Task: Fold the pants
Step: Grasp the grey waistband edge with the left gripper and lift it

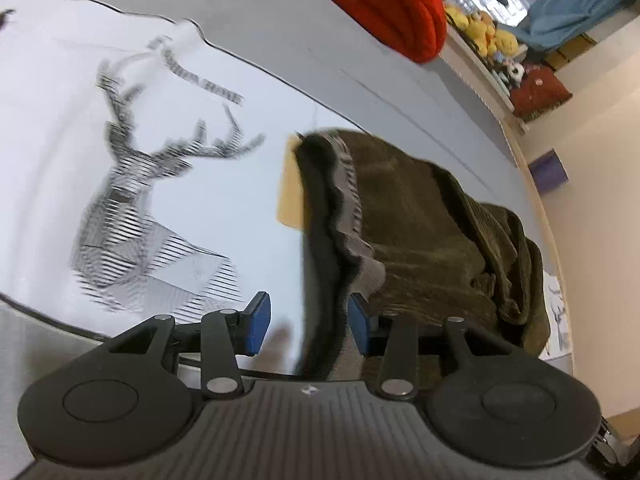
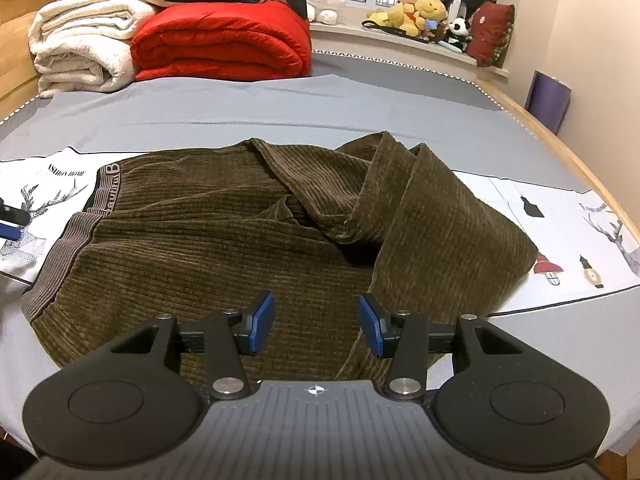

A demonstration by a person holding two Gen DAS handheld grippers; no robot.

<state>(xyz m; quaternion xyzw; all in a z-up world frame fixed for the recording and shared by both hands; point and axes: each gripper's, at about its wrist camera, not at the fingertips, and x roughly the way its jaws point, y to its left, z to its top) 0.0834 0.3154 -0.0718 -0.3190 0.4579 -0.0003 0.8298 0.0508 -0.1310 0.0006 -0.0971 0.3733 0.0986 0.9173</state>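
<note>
Olive-brown corduroy pants (image 2: pixel 240 240) with a grey waistband (image 2: pixel 60 248) lie rumpled on a white deer-print sheet (image 2: pixel 568 232) on the bed, legs bunched toward the right. My right gripper (image 2: pixel 316 322) is open and empty, just above the pants' near part. In the left wrist view the pants (image 1: pixel 420 216) lie ahead and to the right, waistband (image 1: pixel 348 208) toward me, a yellowish tag (image 1: pixel 290 184) beside it. My left gripper (image 1: pixel 308 324) is open at the waistband end, with the dark waistband edge lying between its pads. Its fingertip shows in the right wrist view (image 2: pixel 12 224).
A red folded quilt (image 2: pixel 224 44) and white blankets (image 2: pixel 84 44) are stacked at the bed's far end. Stuffed toys (image 2: pixel 420 16) and a dark red cushion (image 2: pixel 490 32) sit on the window ledge. A purple box (image 2: pixel 550 100) stands by the right wall. The grey bedsheet (image 2: pixel 280 108) lies beyond the pants.
</note>
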